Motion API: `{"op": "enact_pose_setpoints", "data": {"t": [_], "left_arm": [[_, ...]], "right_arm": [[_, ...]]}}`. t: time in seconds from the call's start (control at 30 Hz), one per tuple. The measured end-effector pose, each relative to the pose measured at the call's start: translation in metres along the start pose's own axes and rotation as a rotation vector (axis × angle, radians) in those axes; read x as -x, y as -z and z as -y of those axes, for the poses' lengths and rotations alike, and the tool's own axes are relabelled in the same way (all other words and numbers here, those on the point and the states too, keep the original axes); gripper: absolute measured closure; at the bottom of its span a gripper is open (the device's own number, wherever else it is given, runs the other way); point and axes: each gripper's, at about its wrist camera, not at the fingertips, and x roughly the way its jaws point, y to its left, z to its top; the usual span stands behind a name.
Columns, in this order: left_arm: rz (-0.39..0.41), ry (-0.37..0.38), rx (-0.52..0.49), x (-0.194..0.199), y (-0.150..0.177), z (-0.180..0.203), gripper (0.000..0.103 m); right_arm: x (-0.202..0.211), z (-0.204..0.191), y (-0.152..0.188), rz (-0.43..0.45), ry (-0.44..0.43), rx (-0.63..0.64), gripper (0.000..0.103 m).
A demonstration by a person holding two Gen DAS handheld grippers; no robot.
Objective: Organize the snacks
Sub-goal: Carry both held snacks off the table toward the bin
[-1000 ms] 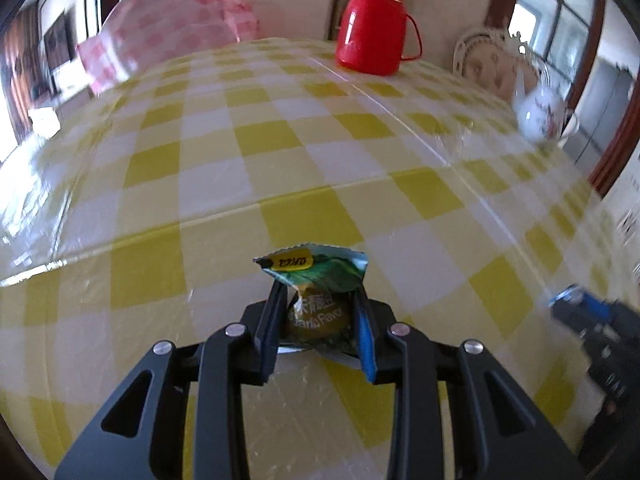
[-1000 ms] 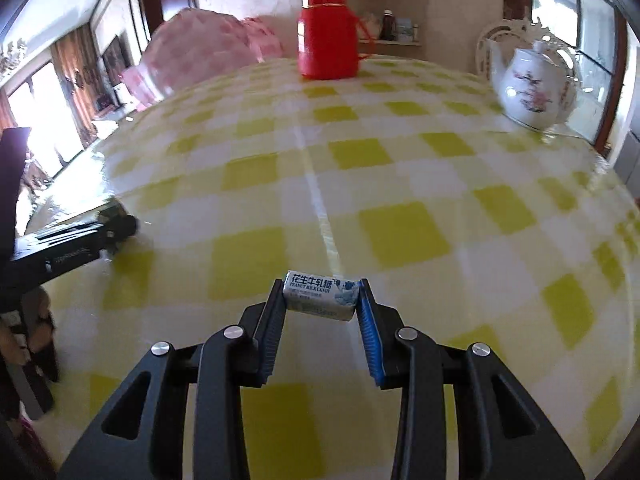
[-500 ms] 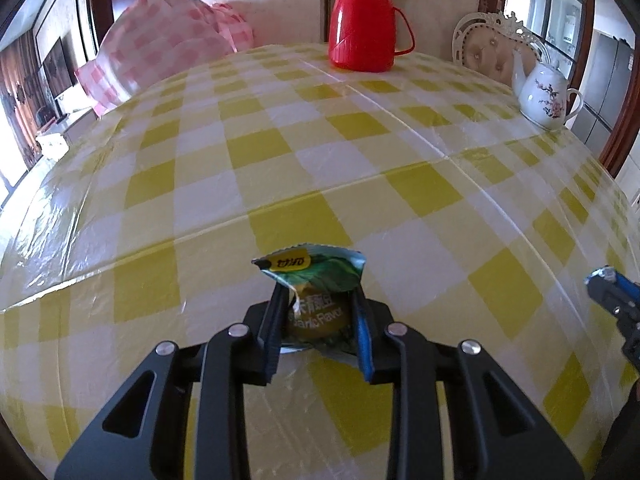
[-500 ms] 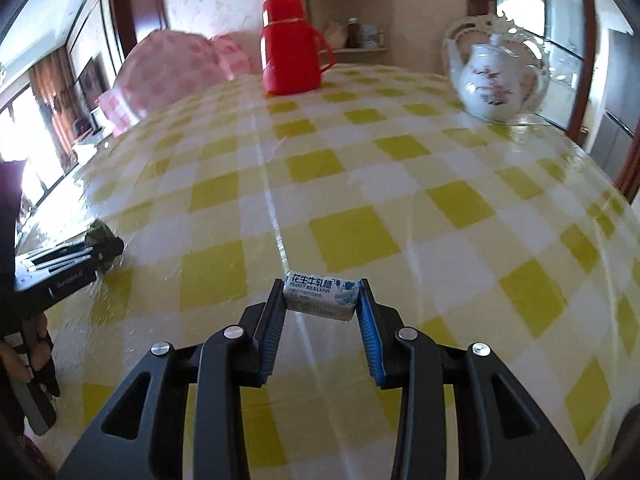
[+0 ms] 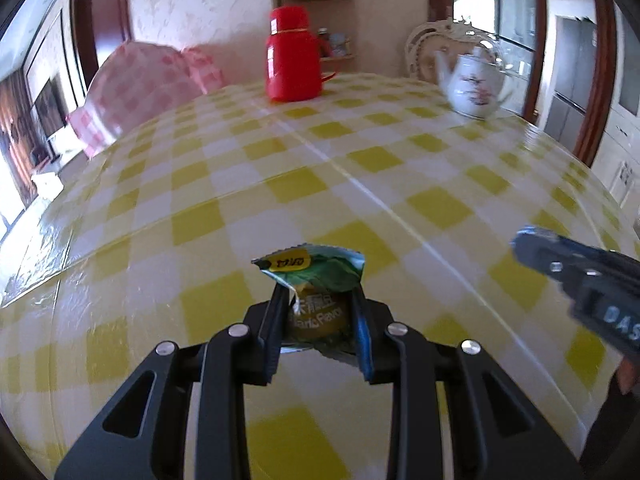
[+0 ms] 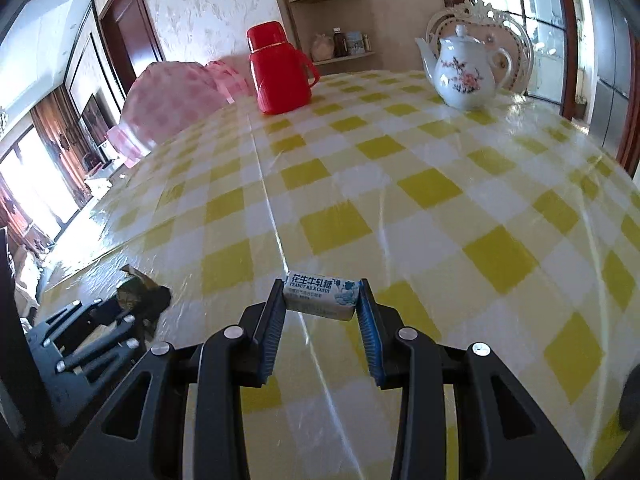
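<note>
My left gripper [image 5: 320,308] is shut on a green and yellow snack packet [image 5: 316,280], held a little above the yellow checked tablecloth [image 5: 360,160]. My right gripper [image 6: 322,300] is shut on a white and blue peanut milk candy [image 6: 320,294], also above the cloth. The right gripper shows at the right edge of the left wrist view [image 5: 580,276]. The left gripper with its packet shows at the lower left of the right wrist view [image 6: 136,300].
A red thermos jug [image 5: 294,66] stands at the far side of the table. A white flowered teapot [image 5: 474,84] stands at the far right before a white chair back [image 6: 480,16]. A pink checked cover [image 5: 140,88] lies at the far left.
Both grippers have lifted and tilted up, so more of the room shows. The two grippers have come closer together. Each still holds its snack.
</note>
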Motion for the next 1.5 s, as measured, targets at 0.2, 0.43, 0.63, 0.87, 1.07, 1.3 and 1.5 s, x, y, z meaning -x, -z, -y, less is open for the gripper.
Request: {"op": "enact_pose_setpoints", "data": {"t": [0.2,0.43,0.63,0.87,1.07,1.3,1.5], "left_arm": [[0.013,0.019,0.025,0.022,0.025,0.019,0.073],[0.063,0.032,0.077,0.057,0.05,0.023,0.073],[0.09,0.048,0.13,0.08,0.071,0.02,0.073],[0.14,0.066,0.141,0.112,0.088,0.026,0.073],[0.164,0.067,0.115,0.137,0.105,0.035,0.073],[0.143,0.054,0.116,0.151,0.121,0.032,0.073],[0.142,0.019,0.104,0.173,0.133,0.027,0.073]], "right_arm": [[0.024,0.002,0.025,0.025,0.002,0.017,0.068],[0.042,0.01,0.047,0.036,-0.008,-0.001,0.068],[0.056,0.013,0.062,0.046,-0.046,-0.026,0.068],[0.08,0.016,0.089,0.045,-0.126,-0.064,0.068],[0.107,0.011,0.104,0.077,-0.154,-0.042,0.068],[0.121,0.008,0.125,0.062,-0.155,-0.01,0.068],[0.14,-0.003,0.141,0.061,-0.17,0.053,0.068]]}}
